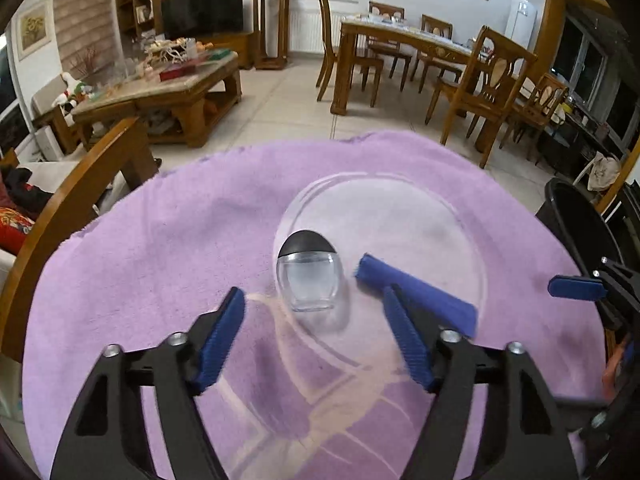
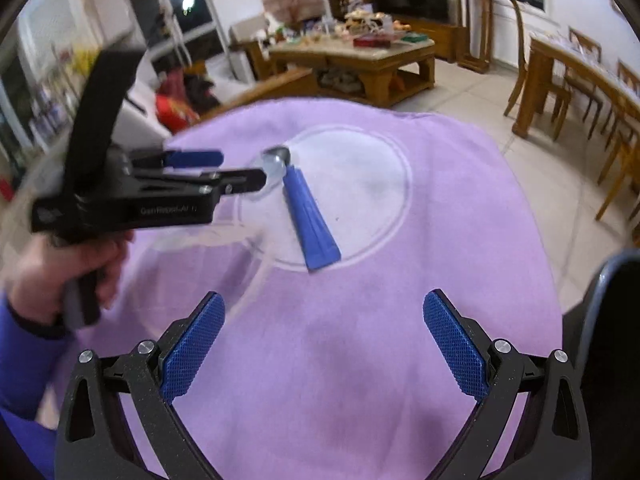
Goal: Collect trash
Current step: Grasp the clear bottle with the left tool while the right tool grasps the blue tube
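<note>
Two tongs are in play, both spread with nothing between the pads. The left tongs [image 1: 316, 332] hang over the purple cloth [image 1: 160, 240] that covers the counter, their blue-padded fingers [image 1: 218, 340] set apart above a faint, see-through shape lying on the cloth that is too blurred to name. Just past them toward 12 o'clock lies one small clear glass bottle [image 1: 310, 276] with a dark rounded cap, on its side at the near-left edge of one clear round glass plate [image 1: 440, 208]. At 1 o'clock from the tongs, one blue ribbed wedge-shaped piece [image 1: 416, 294] lies on the plate beside the bottle; whether the two touch is unclear.

The right tongs [image 2: 324, 344] stand at their widest over bare cloth [image 2: 360, 360] — the plate [image 2: 372, 168] sits ahead at 12 o'clock, with the blue piece [image 2: 310, 224] running from the bottle [image 2: 276, 160] toward the plate's near rim. At 10 o'clock the left tongs [image 2: 224, 168] show side-on, gripped by a hand [image 2: 68, 272] in a blue sleeve.

One black bin [image 1: 580, 224] stands at the cloth's right edge, 3 o'clock. Farther out — one wooden coffee table, one television, one dining table with several chairs.
</note>
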The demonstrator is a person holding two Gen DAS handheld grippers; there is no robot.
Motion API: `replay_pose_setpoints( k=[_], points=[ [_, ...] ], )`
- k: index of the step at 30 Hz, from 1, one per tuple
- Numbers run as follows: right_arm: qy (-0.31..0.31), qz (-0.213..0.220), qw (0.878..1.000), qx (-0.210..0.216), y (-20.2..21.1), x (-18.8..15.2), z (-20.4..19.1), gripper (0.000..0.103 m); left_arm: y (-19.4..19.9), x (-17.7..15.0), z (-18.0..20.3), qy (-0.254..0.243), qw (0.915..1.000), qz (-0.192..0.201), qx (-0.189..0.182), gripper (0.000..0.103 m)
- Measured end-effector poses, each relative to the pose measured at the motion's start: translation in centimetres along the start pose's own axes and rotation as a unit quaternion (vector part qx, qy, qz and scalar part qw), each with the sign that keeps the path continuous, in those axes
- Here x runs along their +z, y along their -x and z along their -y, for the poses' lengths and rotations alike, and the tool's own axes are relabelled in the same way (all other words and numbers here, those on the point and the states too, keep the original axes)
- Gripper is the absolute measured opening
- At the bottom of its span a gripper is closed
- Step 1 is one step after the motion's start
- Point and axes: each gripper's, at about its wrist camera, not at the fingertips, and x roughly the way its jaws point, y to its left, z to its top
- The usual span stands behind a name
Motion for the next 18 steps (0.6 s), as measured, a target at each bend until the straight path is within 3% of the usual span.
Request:
replay_pose_setpoints(
  k=[4, 6, 8, 10, 12, 17, 18],
  points=[
    [0.006, 0.012, 1.000, 0.017, -1.4, 0.5, 0.2, 0.098, -1.4, 0.3, -0.3, -0.003, 0.9999, -0.010, 0.001, 0.060],
    [0.019, 0.023, 1.000, 0.000, -1.8, 1.1, 0.0, 0.098, -1.4, 0.0, -0.4, -0.011, 0.9999, -0.002, 0.011, 0.059],
    [0.030, 0.025, 0.999, -0.014, -2.4, 1.6, -0.3, 0.097, -1.3, -0.2, -0.4, -0.011, 0.9998, 0.004, 0.016, 0.051],
    [0.044, 0.014, 0.998, -0.035, -3.6, 2.2, -0.4, 0.086, -1.4, -0.3, -0.5, -0.018, 0.9994, 0.009, 0.029, 0.040],
    [0.051, -0.003, 0.998, -0.042, -4.9, 2.4, -0.4, 0.064, -1.4, -0.4, -0.6, -0.018, 0.9994, 0.010, 0.027, 0.040],
    [0.046, -0.005, 0.999, -0.021, -6.1, 3.7, 0.1, 0.063, -1.1, -0.8, -1.1, -0.014, 0.9996, 0.019, 0.015, 0.040],
    [0.047, -0.004, 0.999, -0.018, -6.2, 4.0, 0.1, 0.056, -1.1, -0.8, -1.2, -0.013, 0.9996, 0.020, 0.013, 0.040]
  ],
)
